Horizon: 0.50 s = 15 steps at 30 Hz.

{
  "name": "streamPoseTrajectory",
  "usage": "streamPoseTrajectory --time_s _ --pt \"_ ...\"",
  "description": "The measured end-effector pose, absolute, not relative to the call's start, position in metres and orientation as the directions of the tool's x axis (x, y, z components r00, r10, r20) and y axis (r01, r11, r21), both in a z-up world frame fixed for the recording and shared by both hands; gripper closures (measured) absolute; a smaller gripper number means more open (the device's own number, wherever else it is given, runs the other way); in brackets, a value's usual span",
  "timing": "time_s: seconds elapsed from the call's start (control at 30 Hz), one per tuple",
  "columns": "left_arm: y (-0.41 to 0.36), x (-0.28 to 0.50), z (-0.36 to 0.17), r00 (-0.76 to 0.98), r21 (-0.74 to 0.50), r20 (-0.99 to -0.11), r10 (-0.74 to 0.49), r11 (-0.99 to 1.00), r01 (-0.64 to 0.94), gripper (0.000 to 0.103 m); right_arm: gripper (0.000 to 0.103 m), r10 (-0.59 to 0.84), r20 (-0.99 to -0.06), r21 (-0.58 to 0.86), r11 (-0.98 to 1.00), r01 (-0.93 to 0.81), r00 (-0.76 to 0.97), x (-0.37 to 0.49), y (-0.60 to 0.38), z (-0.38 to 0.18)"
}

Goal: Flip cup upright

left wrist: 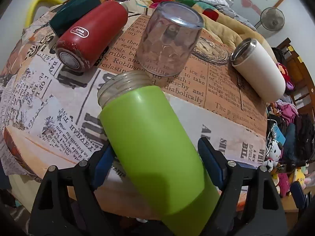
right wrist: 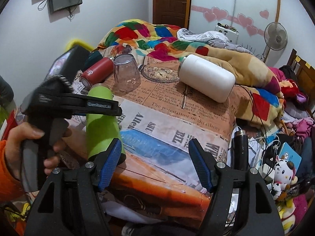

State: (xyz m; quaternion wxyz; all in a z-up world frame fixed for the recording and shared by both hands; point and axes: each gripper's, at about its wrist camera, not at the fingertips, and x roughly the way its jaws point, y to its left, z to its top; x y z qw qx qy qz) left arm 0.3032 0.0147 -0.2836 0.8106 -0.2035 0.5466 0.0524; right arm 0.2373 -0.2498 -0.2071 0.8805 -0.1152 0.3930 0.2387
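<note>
The left gripper (left wrist: 155,153) clamps the tilted green cup (left wrist: 153,143); beside it, the right gripper (right wrist: 155,163) gapes, holding nothing.

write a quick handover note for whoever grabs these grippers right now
Left gripper: fingers astride the green bottle, which lies tilted, open glass mouth pointing away; whether they press it is unclear.
Right gripper: open, empty, above the table's near edge.
Clear glass cup stands mouth-down mid-table; red bottle and white tumbler lie on their sides.
Done: nothing stands upright.
Left: set the green bottle upright, then the others.
</note>
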Motion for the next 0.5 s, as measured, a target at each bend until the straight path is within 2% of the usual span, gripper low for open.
streamPoseTrajectory --time_s 0.17,0.3,0.37,0.5 --pt "0.013 0.305 -0.283 0.42 -0.267 -0.899 -0.124 0.915 -0.301 0.023 0.036 0.323 -0.739 -0.036 0.857 -0.514 0.591 0.237 -0.25 -0.204" --pt "0.012 0.313 -0.28 0.43 -0.254 -0.894 -0.126 0.933 -0.256 0.036 0.036 0.328 -0.728 -0.031 0.862 -0.505 0.603 0.236 -0.25 -0.201" --pt "0.009 0.317 -0.274 0.435 -0.248 -0.891 -0.131 0.942 -0.225 0.04 0.036 0.333 -0.722 -0.021 0.866 -0.5 0.607 0.236 -0.251 -0.2" --pt "-0.007 0.319 -0.267 0.448 -0.177 -0.889 -0.095 0.974 -0.144 0.041 0.036 0.339 -0.714 -0.009 0.87 -0.493 0.612 0.238 -0.252 -0.198"
